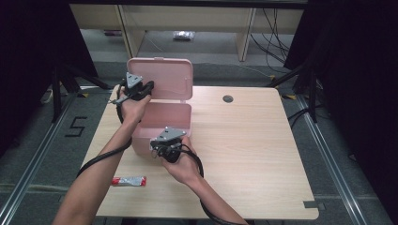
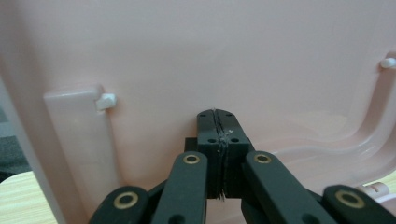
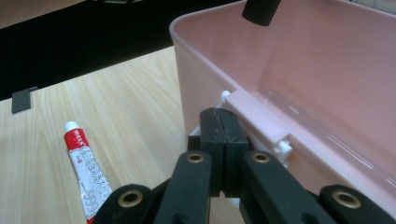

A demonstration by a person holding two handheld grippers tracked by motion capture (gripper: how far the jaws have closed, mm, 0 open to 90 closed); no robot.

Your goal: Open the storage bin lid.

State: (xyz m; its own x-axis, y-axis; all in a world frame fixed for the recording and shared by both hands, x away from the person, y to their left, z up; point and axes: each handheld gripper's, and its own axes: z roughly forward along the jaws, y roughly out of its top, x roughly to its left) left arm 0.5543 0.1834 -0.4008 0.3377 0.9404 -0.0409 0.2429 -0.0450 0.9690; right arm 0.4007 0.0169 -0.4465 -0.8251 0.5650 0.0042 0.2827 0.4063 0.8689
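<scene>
- My left gripper (image 1: 149, 87) is up at the left edge of the raised lid (image 1: 164, 77) of the pink box (image 1: 162, 124); its jaws are pressed together with nothing between them.
- In the left gripper view the closed tips (image 2: 217, 122) sit right against the inner face of the lid (image 2: 224, 56). I think they touch it, though the close view makes that hard to judge.
- My right gripper (image 1: 158, 146) is at the near side of the box, low against its front wall, jaws also fully closed and holding nothing.
- In the right gripper view my closed tips (image 3: 218, 119) rest just under the white latch (image 3: 261, 128) on the outside of the box (image 3: 299, 60).
- The box stands on the left half of the wooden table (image 1: 253, 140), its lid open and upright on the far side.
- A small red and white tube (image 1: 129, 181) lies flat on the table, near and left of the box, well apart from both grippers; it shows again beside my right jaws (image 3: 86, 175).
</scene>
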